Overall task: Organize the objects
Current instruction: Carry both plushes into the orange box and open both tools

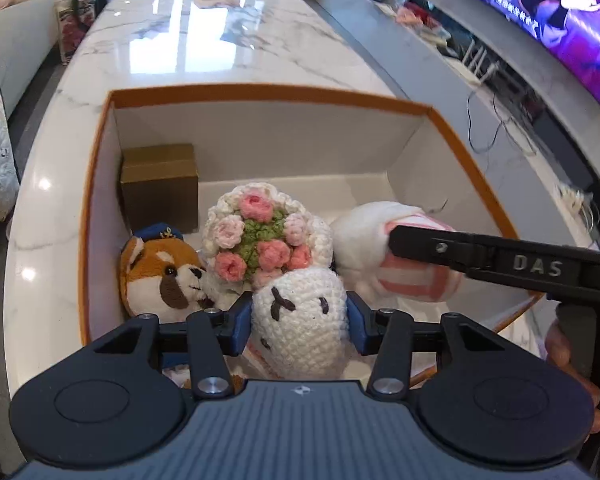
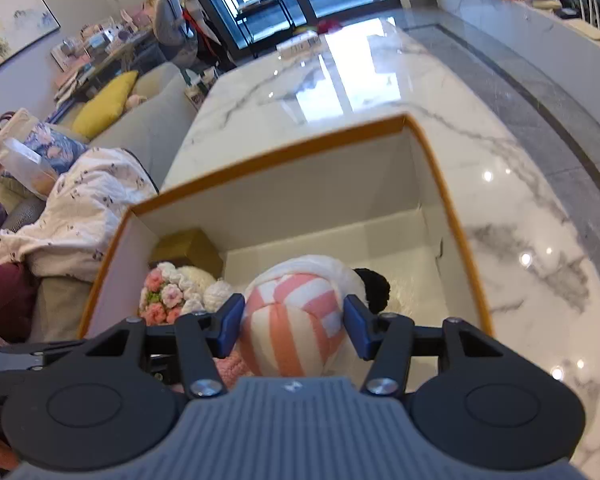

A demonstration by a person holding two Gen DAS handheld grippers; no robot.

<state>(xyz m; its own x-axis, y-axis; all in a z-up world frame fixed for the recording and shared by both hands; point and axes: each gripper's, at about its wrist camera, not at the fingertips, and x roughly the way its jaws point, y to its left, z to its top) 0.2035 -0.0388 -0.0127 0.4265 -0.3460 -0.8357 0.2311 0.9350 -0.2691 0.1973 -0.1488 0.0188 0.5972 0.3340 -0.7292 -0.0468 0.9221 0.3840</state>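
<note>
Left wrist view: an open cardboard box (image 1: 100, 184), white inside with an orange rim, sits on a glossy white marble tabletop (image 1: 228, 40) and serves as the collecting place for soft toys. The left gripper (image 1: 299, 316) has its blue pads pressed against both sides of a white crocheted doll (image 1: 300, 320) with dark stitched features, squeezing the yarn slightly; it holds the doll at the box's near wall, probably lowering it in. Just behind the doll, touching it, lies a crocheted bouquet (image 1: 260, 236) of pink roses with green centres and a cream scalloped border. In the near left corner rests a furry brown-and-white plush animal (image 1: 160, 276) wearing a small navy cap. A matte gold carton (image 1: 160, 188) stands against the left wall farther back. On the right, the right gripper (image 1: 428, 258) reaches in, gripping a white plush toy with pink stripes (image 1: 380, 248).

Right wrist view: the right gripper (image 2: 294, 320) is clamped on the rounded, pink-and-white striped part of that plush toy (image 2: 296, 320), soft fleece bulging between the pads, held low inside the box (image 2: 448, 208) towards its near side. A fuzzy black patch (image 2: 374, 286) shows beyond it. The bouquet (image 2: 168, 296) and gold carton (image 2: 188, 246) sit along the left wall.
</note>
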